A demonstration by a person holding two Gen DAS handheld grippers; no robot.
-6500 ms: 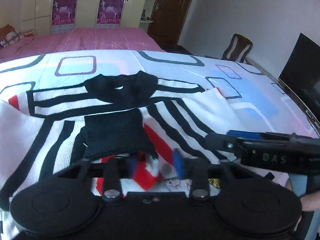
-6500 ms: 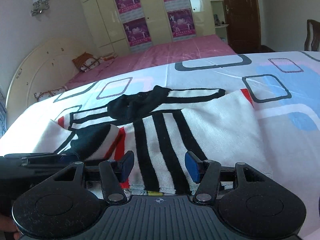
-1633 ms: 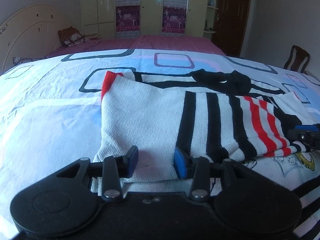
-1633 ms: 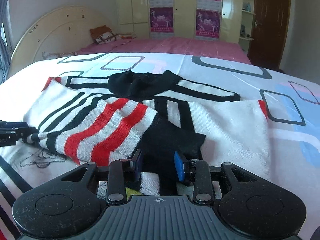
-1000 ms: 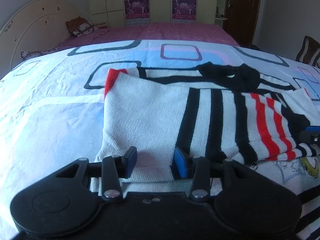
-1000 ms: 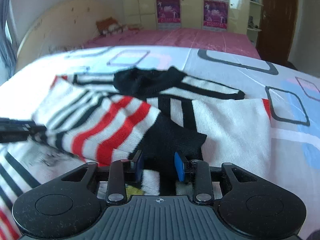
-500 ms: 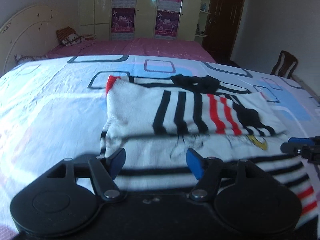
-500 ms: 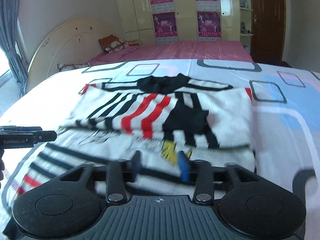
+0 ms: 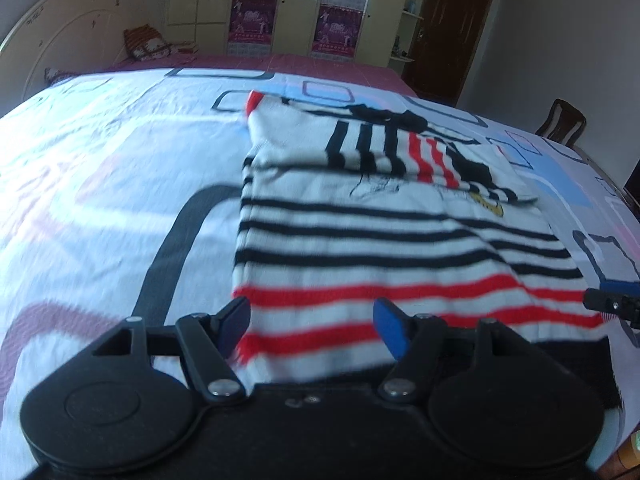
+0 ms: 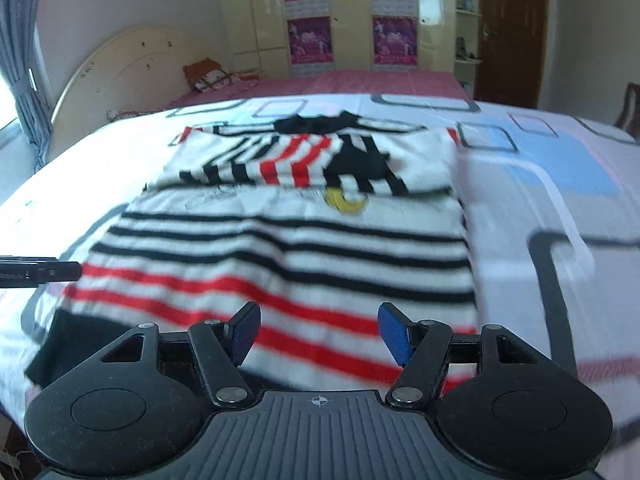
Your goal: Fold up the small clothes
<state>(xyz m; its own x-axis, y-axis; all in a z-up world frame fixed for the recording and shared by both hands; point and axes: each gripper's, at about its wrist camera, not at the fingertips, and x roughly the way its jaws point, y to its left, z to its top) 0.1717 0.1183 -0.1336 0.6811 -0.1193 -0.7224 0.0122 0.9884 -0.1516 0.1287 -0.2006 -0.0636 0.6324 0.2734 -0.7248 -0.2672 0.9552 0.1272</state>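
Both my grippers are wide open and gripping nothing. The striped sweater [image 9: 384, 232] lies flat on the bed sheet [image 9: 100, 184], sleeves folded across its chest at the far end. Its red-striped hem sits right between and just ahead of my left gripper [image 9: 311, 322]; same hem under my right gripper [image 10: 320, 332].

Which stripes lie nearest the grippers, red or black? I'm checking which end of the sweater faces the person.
The red stripes at the sweater's near hem end, just ahead of both open grippers; the horizontal black stripes lie beyond them.
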